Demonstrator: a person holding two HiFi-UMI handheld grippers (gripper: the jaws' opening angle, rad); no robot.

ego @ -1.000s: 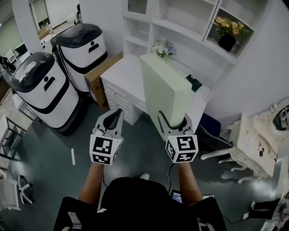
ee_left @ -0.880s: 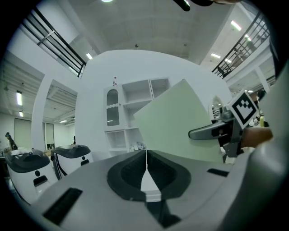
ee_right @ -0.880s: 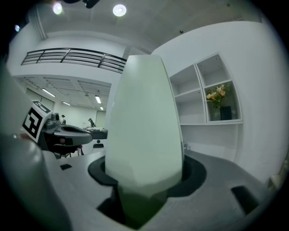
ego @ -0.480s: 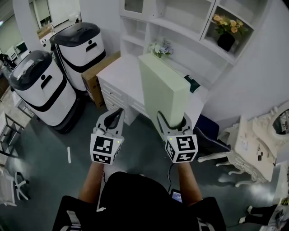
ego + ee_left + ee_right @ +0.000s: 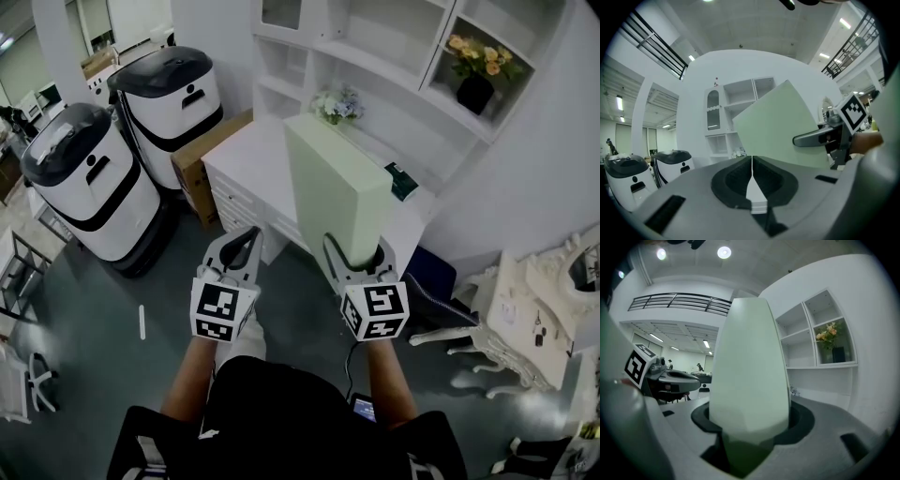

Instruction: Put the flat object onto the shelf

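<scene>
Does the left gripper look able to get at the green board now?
Probably yes: nothing stands between the shut left gripper and the board in the right gripper; it must open first.

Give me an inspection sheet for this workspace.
Surface: white desk, mostly bare.
Job's things: green board upright on edge, not yet on the shelf.
Clutter: small flowers and a dark item on the desk; vase of flowers on the shelf.
Tools: left tool shut, empty; right tool shut on the board's lower end.
Cables: one cable hangs below the right tool.
Surroundings: two white machines and a cardboard box at left; ornate table at right.
</scene>
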